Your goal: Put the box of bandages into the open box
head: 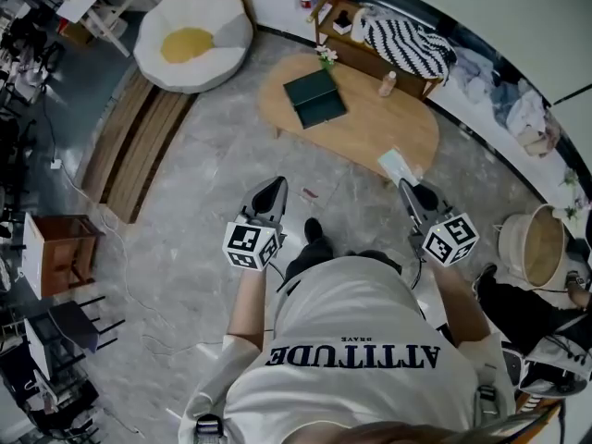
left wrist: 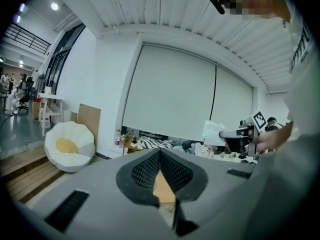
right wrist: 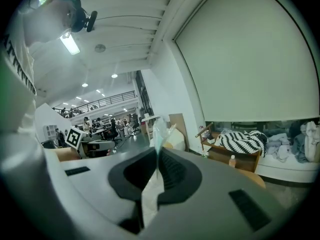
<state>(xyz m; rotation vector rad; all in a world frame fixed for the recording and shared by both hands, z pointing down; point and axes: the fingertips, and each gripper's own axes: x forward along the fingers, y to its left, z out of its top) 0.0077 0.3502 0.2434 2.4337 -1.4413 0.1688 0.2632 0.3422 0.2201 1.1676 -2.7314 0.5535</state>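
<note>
Box of bandages (head: 398, 166), pale and thin, is pinched edge-on in the right hand-held gripper (head: 405, 187), whose jaws are clamped almost together on it, up in the air by the near edge of the desk (head: 407, 132). The right forearm reaches forward, tool tipped slightly down. The left hand-held gripper (head: 277, 189) is alongside, jaws closed and empty. The dark green open box (head: 314, 98) lies on the desk ahead.

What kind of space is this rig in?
Looks like a mock living-room corner inside a large open office or lab: an egg-shaped beanbag, a low wooden coffee table, a striped throw, with occupied desks beyond.
</note>
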